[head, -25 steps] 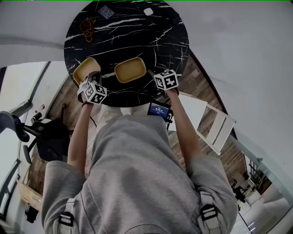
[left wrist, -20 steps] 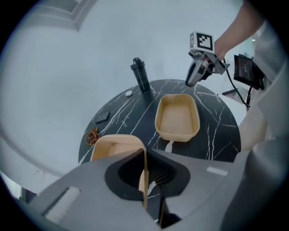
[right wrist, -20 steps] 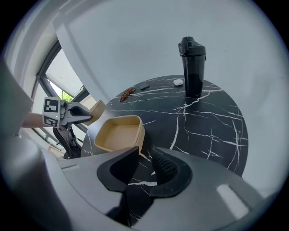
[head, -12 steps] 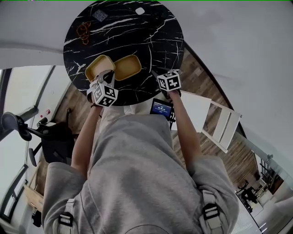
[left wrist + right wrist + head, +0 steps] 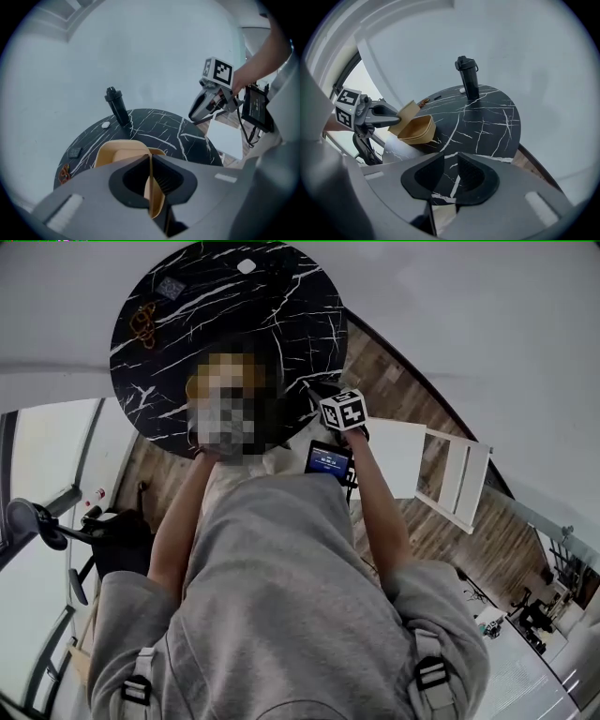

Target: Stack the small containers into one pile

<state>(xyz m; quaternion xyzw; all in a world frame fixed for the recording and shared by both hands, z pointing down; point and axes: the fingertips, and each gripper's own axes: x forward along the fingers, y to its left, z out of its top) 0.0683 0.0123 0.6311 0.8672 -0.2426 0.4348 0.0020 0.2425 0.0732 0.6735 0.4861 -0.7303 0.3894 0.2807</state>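
My left gripper [image 5: 151, 161] is shut on the rim of a tan container [image 5: 121, 151], whose thin wall stands between the pads. From the right gripper view, the left gripper [image 5: 395, 113] holds that container [image 5: 409, 111] tilted just above a second tan container [image 5: 415, 129], which rests near the edge of the black marble table [image 5: 487, 122]. My right gripper [image 5: 457, 161] hovers over the table's near edge with a narrow gap between its jaws and nothing in it. It shows as the right gripper [image 5: 193, 114] off to the side. In the head view a mosaic patch hides the containers and left gripper.
A black bottle [image 5: 468, 77] stands at the far side of the table [image 5: 281, 315], with a small white item [image 5: 247, 266] near it. A dark square item [image 5: 170, 287] and a brown tangle [image 5: 142, 322] lie at the far left. A white chair [image 5: 450, 474] stands to the right.
My left gripper has lifted its container from the table's left and carried it right, over the second container. The right gripper has shifted slightly along the table's near edge.
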